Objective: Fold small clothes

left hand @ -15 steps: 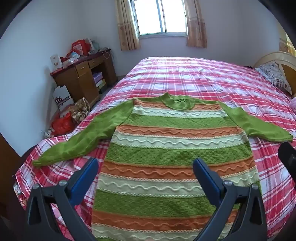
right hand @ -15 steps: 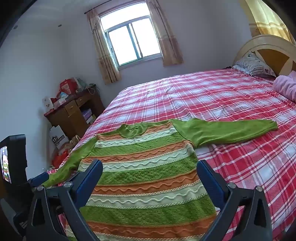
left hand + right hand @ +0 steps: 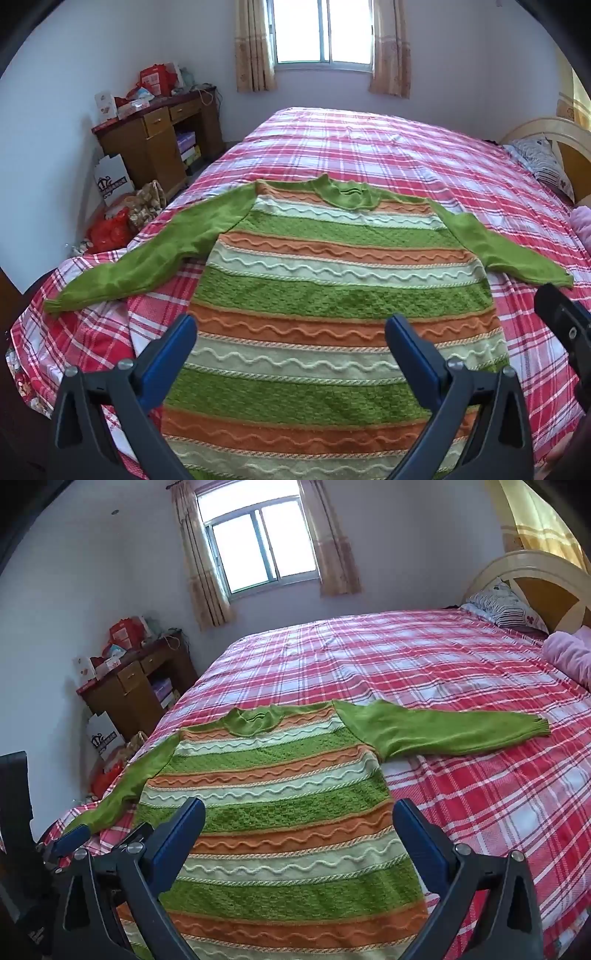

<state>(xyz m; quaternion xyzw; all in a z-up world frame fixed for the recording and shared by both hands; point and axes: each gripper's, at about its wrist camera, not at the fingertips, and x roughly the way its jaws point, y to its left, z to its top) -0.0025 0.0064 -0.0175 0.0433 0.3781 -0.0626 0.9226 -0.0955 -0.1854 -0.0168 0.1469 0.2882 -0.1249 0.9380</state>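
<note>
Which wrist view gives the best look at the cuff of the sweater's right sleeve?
The right wrist view: the right sleeve's cuff lies clear on the plaid bedspread, its ribbing visible. In the left wrist view the same cuff sits squeezed near the frame edge, close to the right gripper's dark body.

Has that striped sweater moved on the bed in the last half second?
No. The sweater lies spread as before, its collar and sleeves over the same plaid checks of the bedspread.

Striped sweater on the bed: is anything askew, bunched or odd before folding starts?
Nothing stands out. The striped sweater lies flat on the plaid bedspread, both green sleeves spread out sideways, collar away from the camera, nothing folded yet.
</note>
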